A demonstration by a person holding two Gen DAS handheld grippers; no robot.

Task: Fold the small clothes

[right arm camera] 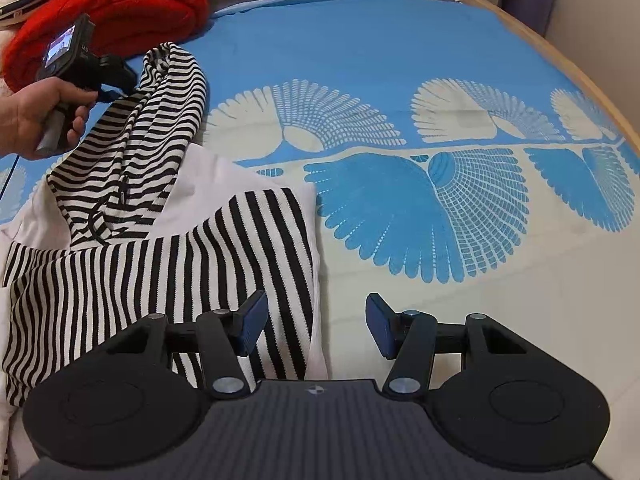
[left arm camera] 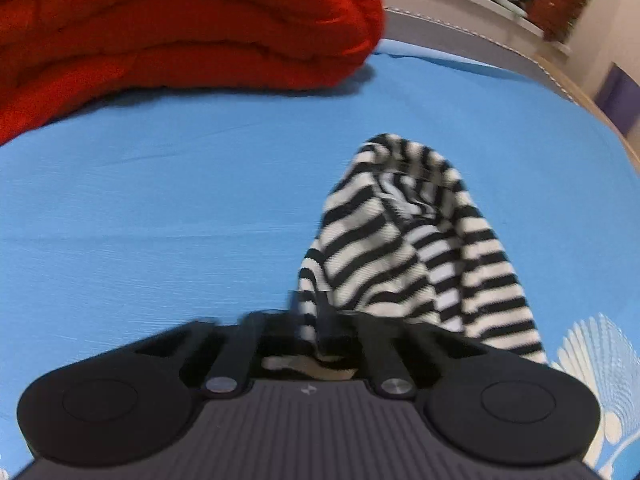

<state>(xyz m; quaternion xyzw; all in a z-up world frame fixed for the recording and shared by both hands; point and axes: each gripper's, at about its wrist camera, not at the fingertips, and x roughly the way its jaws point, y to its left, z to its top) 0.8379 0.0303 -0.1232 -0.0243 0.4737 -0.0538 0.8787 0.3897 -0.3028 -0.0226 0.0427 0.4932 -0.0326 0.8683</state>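
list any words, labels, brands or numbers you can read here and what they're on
None can be read.
Small emblem on the left gripper body: a mark, not text.
Same emblem on the right gripper body: no letters.
Letters beside the camera screen in the right wrist view: too small to read.

Each gripper had a ribbed dark grey body between two round black discs. On the right gripper (right arm camera: 316, 328), black linkage arms with silver pivot screws led forward to blue-padded fingers (right arm camera: 252, 320). A small emblem sat centred behind the jaws.
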